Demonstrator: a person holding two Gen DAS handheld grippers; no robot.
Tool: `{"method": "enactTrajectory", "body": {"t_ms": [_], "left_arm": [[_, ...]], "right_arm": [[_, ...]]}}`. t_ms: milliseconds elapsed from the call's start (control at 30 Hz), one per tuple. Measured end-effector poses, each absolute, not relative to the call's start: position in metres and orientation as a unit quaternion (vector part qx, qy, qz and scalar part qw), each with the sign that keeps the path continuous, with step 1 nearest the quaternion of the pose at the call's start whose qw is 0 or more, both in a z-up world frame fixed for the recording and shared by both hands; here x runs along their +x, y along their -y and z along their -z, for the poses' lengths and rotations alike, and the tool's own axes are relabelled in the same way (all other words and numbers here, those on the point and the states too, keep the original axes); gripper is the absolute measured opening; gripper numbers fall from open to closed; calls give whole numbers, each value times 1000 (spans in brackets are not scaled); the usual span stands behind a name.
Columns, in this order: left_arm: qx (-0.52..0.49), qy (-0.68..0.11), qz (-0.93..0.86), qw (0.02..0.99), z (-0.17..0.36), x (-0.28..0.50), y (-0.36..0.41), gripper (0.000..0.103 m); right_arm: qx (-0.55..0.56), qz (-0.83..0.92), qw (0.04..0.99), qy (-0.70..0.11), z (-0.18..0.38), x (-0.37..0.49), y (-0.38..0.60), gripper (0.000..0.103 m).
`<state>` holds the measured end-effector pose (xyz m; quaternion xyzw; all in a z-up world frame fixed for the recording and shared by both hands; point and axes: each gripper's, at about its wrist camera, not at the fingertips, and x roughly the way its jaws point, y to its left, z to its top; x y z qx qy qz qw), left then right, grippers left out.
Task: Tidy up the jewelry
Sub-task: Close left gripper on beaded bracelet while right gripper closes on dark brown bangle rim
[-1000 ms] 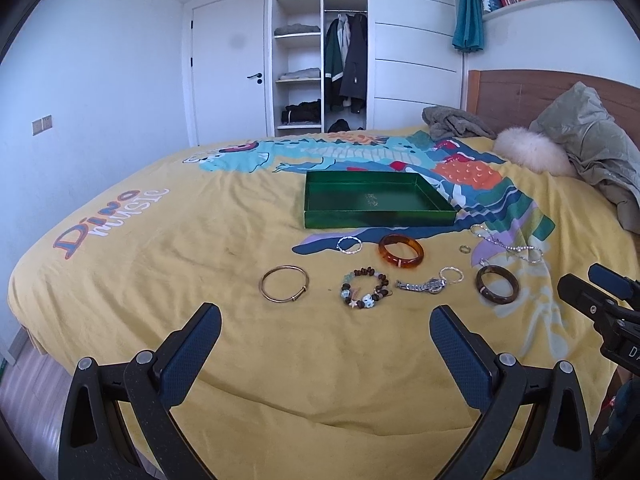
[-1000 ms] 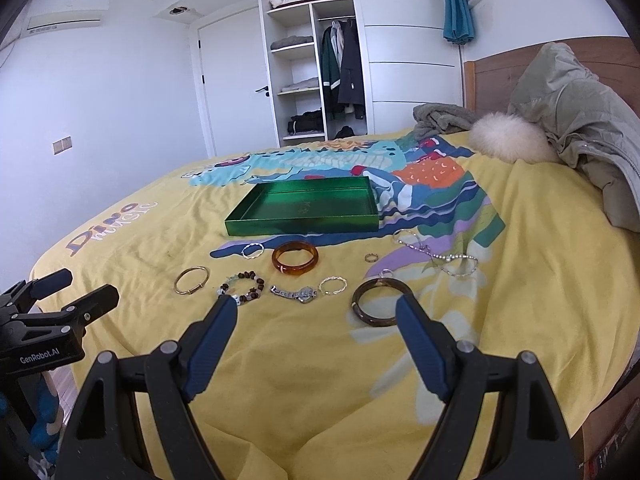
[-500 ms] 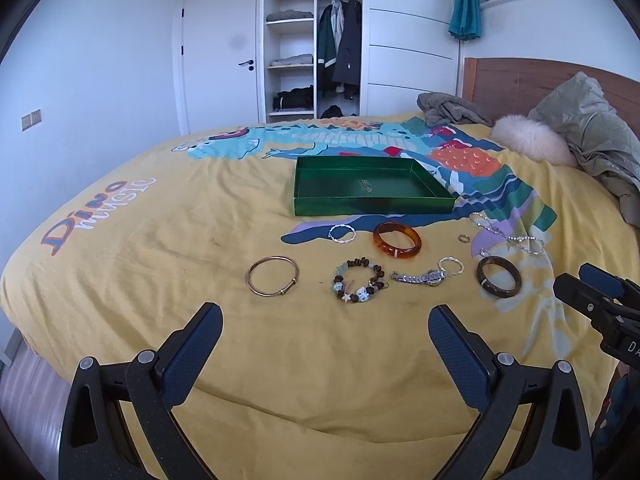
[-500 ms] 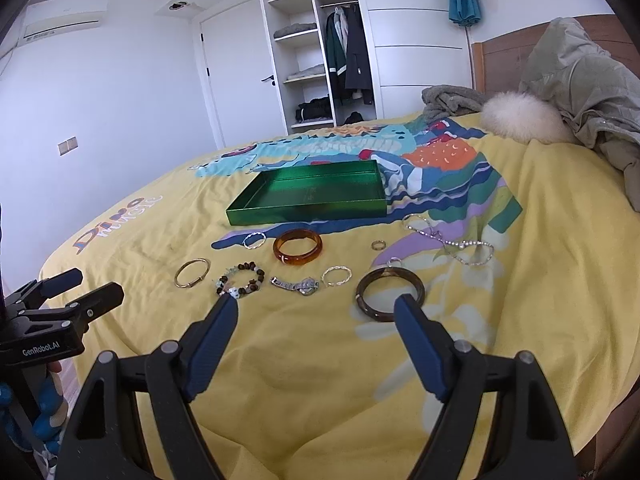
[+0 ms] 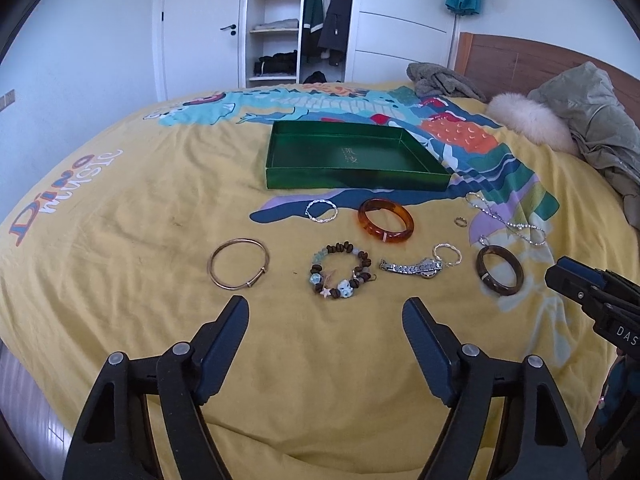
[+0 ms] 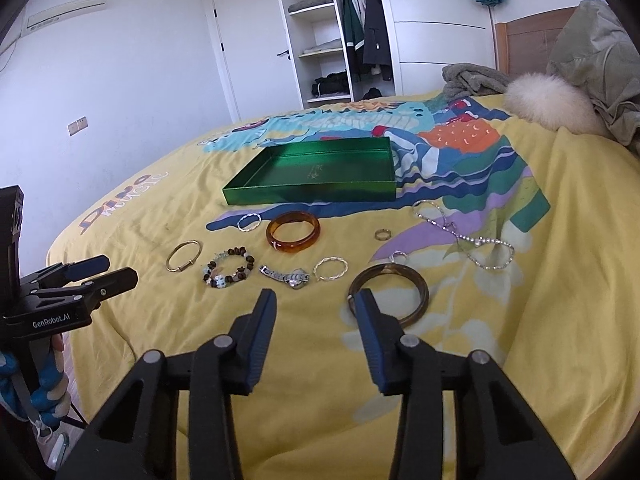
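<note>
An empty green tray [image 5: 352,180] sits mid-bed on the yellow cover. In front of it lie a gold bangle [image 5: 212,268], a beaded bracelet [image 5: 344,289], an amber bangle [image 5: 384,237], a silver watch [image 5: 414,269], a dark brown bangle [image 5: 496,286], a chain necklace [image 5: 508,220] and small rings. My left gripper [image 5: 326,304] hovers just short of the beaded bracelet, jaws closing, nothing between them. My right gripper [image 6: 315,296] is also closing on nothing. Its right fingertip overlaps the near left rim of the dark brown bangle [image 6: 420,284]; whether it touches is unclear.
A grey-green jacket [image 5: 592,120], a fluffy white cushion [image 5: 528,120] and a crumpled grey cloth [image 5: 440,80] lie by the wooden headboard at the right. An open wardrobe [image 5: 296,24] stands behind the bed. The bed's near edge drops off below the grippers.
Both grippers have moved forward and down toward the row of jewelry. Both pairs of jaws have narrowed, the right much more than the left. The jewelry has not moved.
</note>
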<state>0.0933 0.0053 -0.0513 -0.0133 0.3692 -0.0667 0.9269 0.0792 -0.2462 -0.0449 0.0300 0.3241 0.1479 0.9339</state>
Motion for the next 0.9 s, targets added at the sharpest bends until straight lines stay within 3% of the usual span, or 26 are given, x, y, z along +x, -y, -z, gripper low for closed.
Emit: {"method": "enactTrajectory", "body": {"t_ms": [200,600,767,900], "left_arm": [[-39,-409,76,909,72,129,-6,66],[-75,-477,53,874,123,193,-4,50],[-82,-481,50,872,129,202,-5,47],[-94,-484,49,868,134,208,-9,39]], "right_arm": [[19,-163,914,-371,67,118,249,28],[0,-186,882,-432,104,168,249,28],[-7,-196,871,-451,117,179,249,28],[-8,-204,865,-459,124,184,249,28]]}}
